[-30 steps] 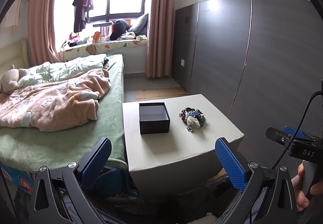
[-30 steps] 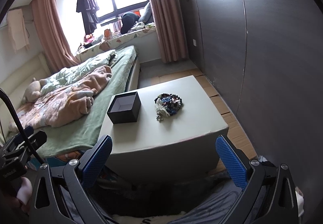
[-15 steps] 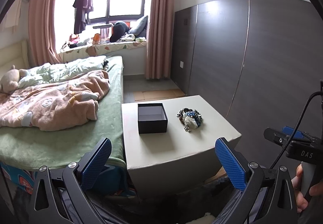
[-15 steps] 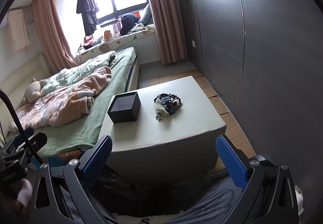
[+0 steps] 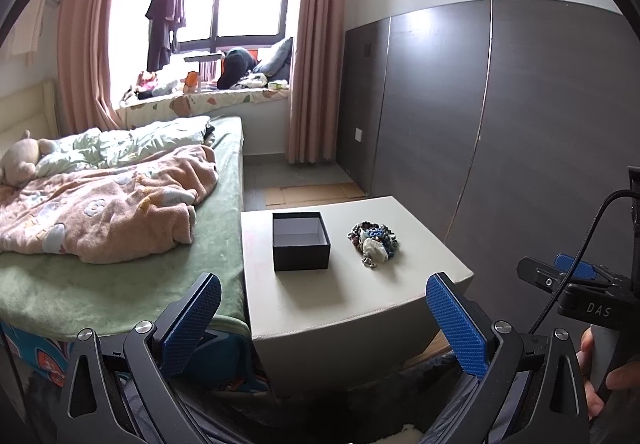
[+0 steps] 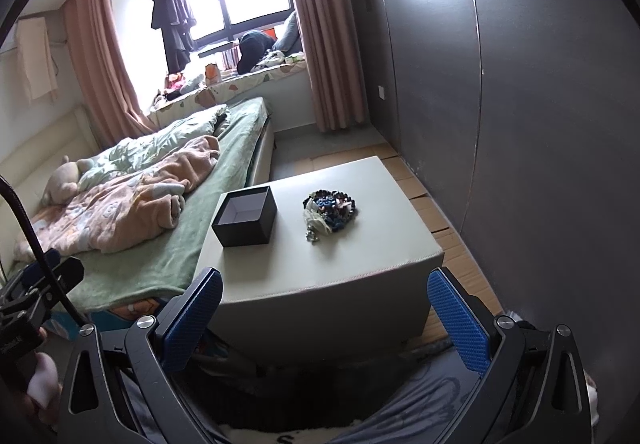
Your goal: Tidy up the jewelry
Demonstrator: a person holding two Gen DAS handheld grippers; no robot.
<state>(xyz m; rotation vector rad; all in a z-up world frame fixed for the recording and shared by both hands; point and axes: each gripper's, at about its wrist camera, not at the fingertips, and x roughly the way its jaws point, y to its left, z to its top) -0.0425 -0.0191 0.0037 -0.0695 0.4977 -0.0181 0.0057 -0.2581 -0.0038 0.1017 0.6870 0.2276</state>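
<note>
Both pairs of blue-padded fingers stand wide apart with nothing between them. On the left gripper (image 5: 323,318) the pads (image 5: 191,318) frame the near edge of a pale table (image 5: 344,304) from below; the right gripper (image 6: 324,314) shows the same spread, its pads (image 6: 458,314) either side of the table's front corner, well short of anything on top. Neither gripper touches the table or what lies on it.

On the tabletop sits an open black box (image 5: 301,242), upright, its pale inside bare as far as can be seen. Just to the right of it, apart from it, lies a pile of jewelry (image 5: 374,240): dark and blue beads tangled with a whitish piece and a small metal clasp at the near side. From the right wrist view the box (image 6: 245,215) and the jewelry (image 6: 330,213) lie in the same order, side by side near the middle of the table (image 6: 320,268).

At the right edge of the left wrist view the right gripper shows again, held by a hand (image 5: 600,376) with a black cable running up from it. Left of the table is a bed (image 5: 120,284) with a green cover and a crumpled pink blanket (image 5: 104,208). A grey panelled wall (image 5: 500,124) runs along the right, and a window (image 5: 236,8) with pink curtains is at the far end.
</note>
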